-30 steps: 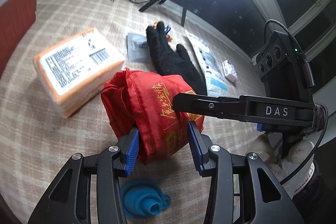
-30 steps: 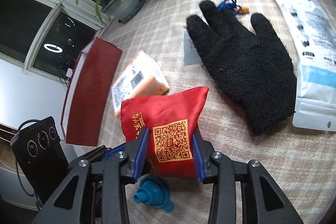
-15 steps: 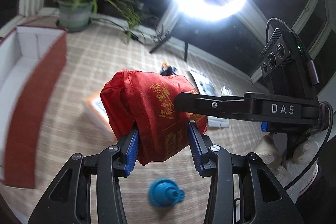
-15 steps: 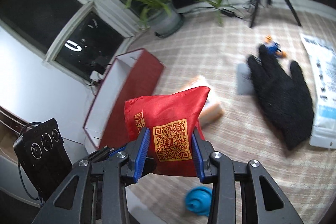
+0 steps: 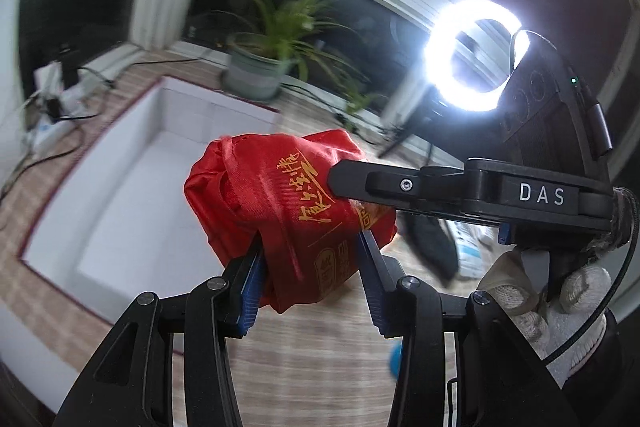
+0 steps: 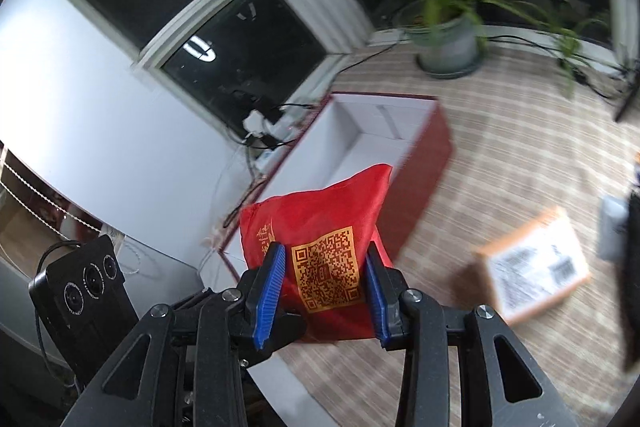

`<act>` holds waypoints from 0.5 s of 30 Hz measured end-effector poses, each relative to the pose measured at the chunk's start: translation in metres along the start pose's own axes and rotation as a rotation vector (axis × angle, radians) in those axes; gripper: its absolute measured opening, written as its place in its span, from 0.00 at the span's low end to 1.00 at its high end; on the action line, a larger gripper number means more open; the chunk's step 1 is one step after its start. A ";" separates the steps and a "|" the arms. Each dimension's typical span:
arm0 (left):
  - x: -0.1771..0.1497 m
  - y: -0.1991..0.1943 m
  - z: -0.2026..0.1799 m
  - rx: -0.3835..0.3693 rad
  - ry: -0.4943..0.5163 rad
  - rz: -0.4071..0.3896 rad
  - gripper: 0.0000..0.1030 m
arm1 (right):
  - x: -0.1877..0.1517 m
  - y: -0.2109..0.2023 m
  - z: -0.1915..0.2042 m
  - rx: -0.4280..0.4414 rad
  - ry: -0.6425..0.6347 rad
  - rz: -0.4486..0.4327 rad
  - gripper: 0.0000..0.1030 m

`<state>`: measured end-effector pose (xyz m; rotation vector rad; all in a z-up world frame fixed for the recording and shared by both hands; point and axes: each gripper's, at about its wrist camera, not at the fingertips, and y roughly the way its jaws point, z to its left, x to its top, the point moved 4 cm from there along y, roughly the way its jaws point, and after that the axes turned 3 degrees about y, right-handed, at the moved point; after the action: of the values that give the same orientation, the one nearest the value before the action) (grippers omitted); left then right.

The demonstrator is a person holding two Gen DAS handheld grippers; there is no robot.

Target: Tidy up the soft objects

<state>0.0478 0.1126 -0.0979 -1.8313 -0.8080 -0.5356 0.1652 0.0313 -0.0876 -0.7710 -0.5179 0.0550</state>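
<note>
Held aloft above the checked worktop (image 6: pixel 512 155): red pouch (image 5: pixel 280 211), clamped between left tongs (image 5: pixel 310 275) and right tongs (image 6: pixel 325 285) alike. Just beyond, open red box (image 6: pixel 434 155), white inside, nothing visible in it.

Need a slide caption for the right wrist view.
Both grippers, right and left, carry a red pouch above the open red box.

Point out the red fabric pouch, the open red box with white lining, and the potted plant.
Red fabric pouch (image 6: pixel 320 223), right wrist view: upper front face.
Open red box with white lining (image 5: pixel 132 195), left wrist view: bare white floor.
Potted plant (image 6: pixel 450 45), right wrist view: grey pot.
</note>
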 end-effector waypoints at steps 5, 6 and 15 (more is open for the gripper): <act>0.001 -0.005 0.037 0.054 -0.042 -0.005 0.40 | 0.007 0.036 0.023 0.017 -0.027 0.029 0.34; 0.001 -0.005 0.044 0.062 -0.050 -0.003 0.40 | 0.009 0.046 0.027 0.018 -0.033 0.039 0.34; -0.006 0.005 0.082 0.098 -0.100 0.035 0.40 | 0.013 0.094 0.036 0.001 -0.045 0.093 0.34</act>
<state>0.0471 0.1855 -0.1362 -1.7895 -0.8528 -0.3772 0.1728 0.1251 -0.1240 -0.7942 -0.5242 0.1587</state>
